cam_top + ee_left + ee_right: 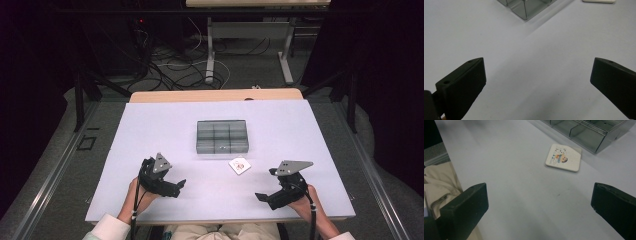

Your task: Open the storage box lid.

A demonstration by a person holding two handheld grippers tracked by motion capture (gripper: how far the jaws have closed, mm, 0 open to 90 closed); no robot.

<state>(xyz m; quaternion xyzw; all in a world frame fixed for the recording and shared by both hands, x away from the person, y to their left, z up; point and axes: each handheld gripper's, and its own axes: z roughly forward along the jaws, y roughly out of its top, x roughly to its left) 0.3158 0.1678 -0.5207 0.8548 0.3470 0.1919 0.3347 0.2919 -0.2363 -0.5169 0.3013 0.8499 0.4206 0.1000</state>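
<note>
Still pre-grasp: both sets of jaws apart, empty, near the desk (150, 125) edge. Next, probably: right gripper (270, 185) onto the small tile (239, 165), near the compartment tray (222, 135).

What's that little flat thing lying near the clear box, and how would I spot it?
Find the white table, then the clear divided box at its middle. Just in front of the box's right corner lies a small square tile, the one white piece with a colourful cartoon printed on top.
</note>
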